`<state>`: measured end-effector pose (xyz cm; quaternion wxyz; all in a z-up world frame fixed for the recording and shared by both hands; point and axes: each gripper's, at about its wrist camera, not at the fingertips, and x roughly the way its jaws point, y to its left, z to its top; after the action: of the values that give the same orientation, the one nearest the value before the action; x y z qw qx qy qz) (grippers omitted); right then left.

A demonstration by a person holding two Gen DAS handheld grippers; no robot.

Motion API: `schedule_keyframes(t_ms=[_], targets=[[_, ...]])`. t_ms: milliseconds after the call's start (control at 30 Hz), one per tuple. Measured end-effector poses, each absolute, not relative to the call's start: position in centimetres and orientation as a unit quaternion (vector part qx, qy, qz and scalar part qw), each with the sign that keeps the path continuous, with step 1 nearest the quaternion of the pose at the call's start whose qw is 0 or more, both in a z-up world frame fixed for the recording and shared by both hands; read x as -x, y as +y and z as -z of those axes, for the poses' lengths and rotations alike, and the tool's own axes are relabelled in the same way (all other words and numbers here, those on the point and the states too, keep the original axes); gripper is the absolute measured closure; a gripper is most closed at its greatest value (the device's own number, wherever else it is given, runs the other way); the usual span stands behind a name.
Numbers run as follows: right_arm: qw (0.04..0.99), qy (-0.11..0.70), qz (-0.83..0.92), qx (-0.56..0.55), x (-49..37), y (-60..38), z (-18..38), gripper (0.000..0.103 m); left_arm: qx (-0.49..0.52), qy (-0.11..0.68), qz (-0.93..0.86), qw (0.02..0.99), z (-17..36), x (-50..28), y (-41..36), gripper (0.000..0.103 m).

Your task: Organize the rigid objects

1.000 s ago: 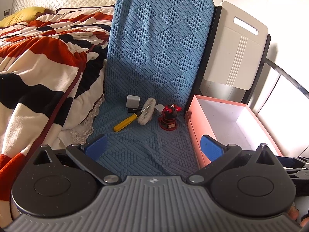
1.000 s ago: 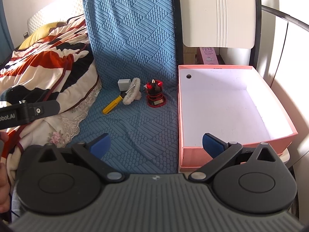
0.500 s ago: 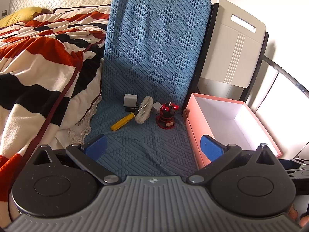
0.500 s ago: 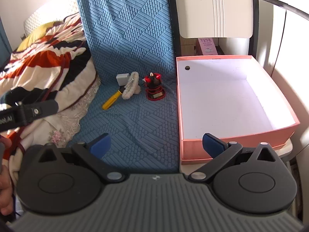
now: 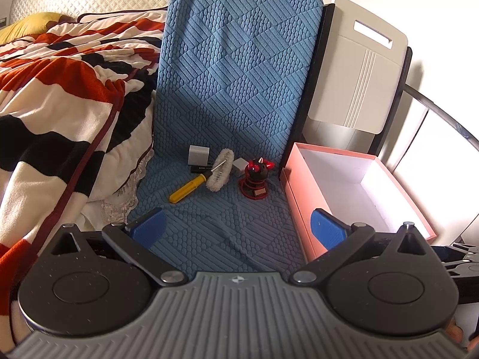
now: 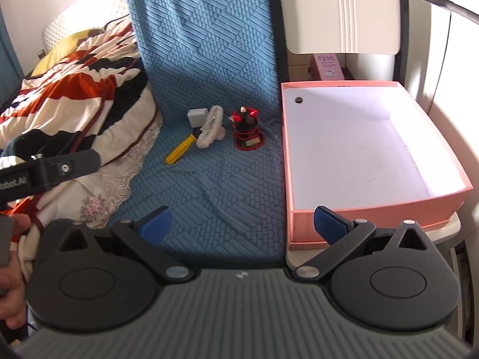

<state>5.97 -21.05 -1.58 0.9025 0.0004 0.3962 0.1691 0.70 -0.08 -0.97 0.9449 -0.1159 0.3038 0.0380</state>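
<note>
Two grippers are in view, each with its jaws spread wide and nothing between the blue pads. Left gripper [image 5: 238, 226] hovers above the near part of the blue textured mat [image 5: 227, 95], with its right pad in front of the pink box's near left corner. Right gripper [image 6: 242, 221] hovers over the mat's near right edge, its right pad overlapping the box's near wall.

Task objects lie grouped at the far end of the mat, where it bends upward:
- Yellow-handled screwdriver [image 5: 189, 188], lying diagonally, its shaft resting on the white fluffy brush [image 5: 221, 170].
- Grey cube [image 5: 198, 155], just behind the brush, beside a flat black item too small to identify.
- Small white block [image 5: 239, 166], between the brush and the figurine.
- Red-and-black figurine [image 5: 257, 179], upright on a round base, nearest the box but apart from it.

Pink box [image 6: 374, 212] stands open along the mat's right edge; its white interior holds nothing. A striped blanket [image 5: 60, 95] borders the mat's left edge. A white panel [image 5: 356, 74] stands behind the box. In the right wrist view, a hand [image 6: 12, 287] shows at the lower left edge.
</note>
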Motion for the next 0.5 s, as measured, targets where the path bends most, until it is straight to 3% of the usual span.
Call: schedule_keyframes(t_ms=[500], targets=[[0.903, 0.395, -0.172, -0.002, -5.81, -20.69, 2.12, 0.000, 0.130, 0.309, -0.038, 0.941, 1.96, -1.20, 0.36, 0.000]])
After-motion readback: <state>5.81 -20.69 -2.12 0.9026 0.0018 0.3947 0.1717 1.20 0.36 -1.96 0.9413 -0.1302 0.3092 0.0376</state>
